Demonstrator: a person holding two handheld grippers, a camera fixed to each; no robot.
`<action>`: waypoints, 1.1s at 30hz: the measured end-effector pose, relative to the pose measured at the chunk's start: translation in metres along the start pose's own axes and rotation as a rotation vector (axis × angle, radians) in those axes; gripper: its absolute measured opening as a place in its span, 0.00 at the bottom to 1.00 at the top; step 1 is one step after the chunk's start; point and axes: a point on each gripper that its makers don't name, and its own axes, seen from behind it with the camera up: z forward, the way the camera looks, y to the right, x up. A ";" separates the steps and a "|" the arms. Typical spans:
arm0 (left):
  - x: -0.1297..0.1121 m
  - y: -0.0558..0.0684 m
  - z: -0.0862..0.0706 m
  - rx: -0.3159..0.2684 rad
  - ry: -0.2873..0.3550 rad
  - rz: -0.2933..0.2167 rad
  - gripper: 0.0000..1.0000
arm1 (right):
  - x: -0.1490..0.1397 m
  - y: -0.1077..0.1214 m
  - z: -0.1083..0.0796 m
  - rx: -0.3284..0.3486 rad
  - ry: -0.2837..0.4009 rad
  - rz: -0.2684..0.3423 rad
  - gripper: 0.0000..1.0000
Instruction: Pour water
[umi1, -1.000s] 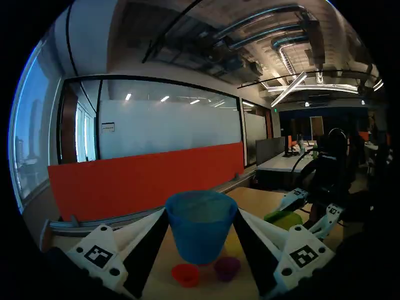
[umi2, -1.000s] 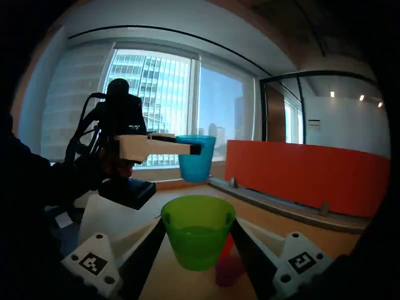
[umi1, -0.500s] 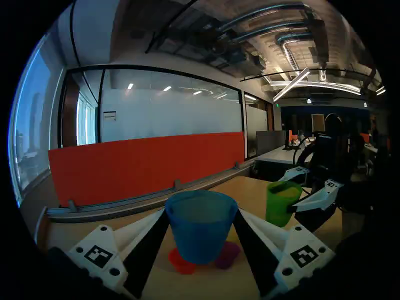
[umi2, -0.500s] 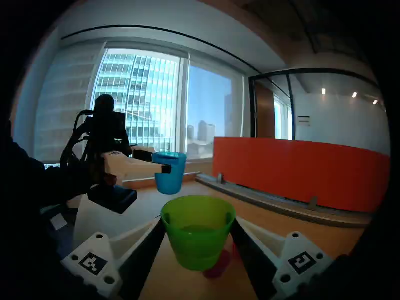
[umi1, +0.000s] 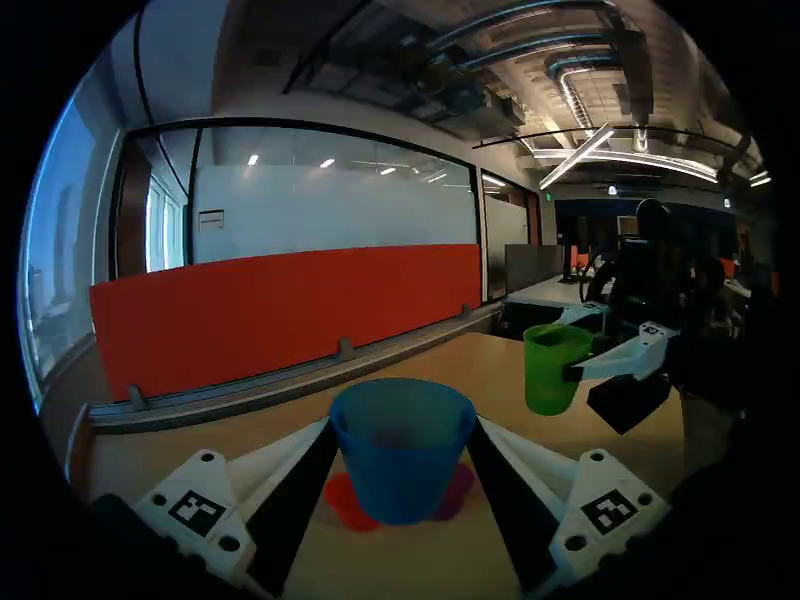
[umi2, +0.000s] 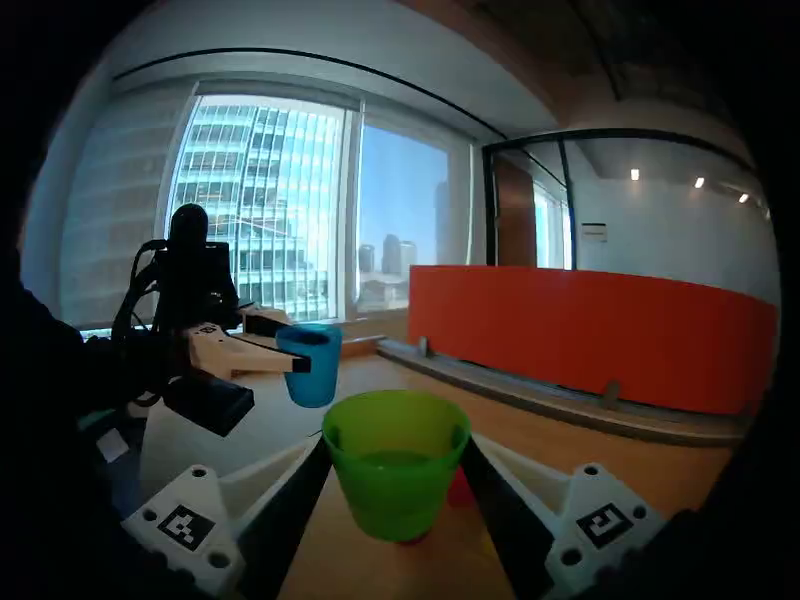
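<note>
In the left gripper view, a blue cup (umi1: 402, 455) stands upright between my left gripper's (umi1: 402, 440) white fingers, which are shut on its sides. Farther right, the right gripper holds a green cup (umi1: 547, 368) upright above the wooden table (umi1: 500, 360). In the right gripper view, my right gripper (umi2: 396, 465) is shut on the green cup (umi2: 396, 480), which has water in its lower part. The blue cup (umi2: 312, 363) hangs off to the left in the left gripper's fingers (umi2: 240, 350). The two cups are apart.
A small red cup (umi1: 343, 500) and a purple cup (umi1: 458, 488) sit on the table behind the blue cup, partly hidden. An orange partition (umi1: 280, 310) with a metal rail runs along the table's far edge. A person's dark sleeve (umi2: 60, 380) is at the left.
In the right gripper view the blue cup has dropped down and left and looks smaller. In the left gripper view the green cup has risen and now shows upright.
</note>
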 end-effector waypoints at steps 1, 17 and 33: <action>0.000 0.000 0.000 0.001 0.000 0.000 0.88 | 0.000 0.000 0.000 0.000 -0.001 0.002 0.90; -0.038 0.003 0.006 -0.020 -0.102 0.029 0.88 | -0.021 0.005 0.001 0.012 -0.078 -0.007 0.90; -0.093 0.007 0.014 -0.063 -0.284 0.064 0.88 | -0.070 0.008 -0.001 0.045 -0.246 -0.030 0.90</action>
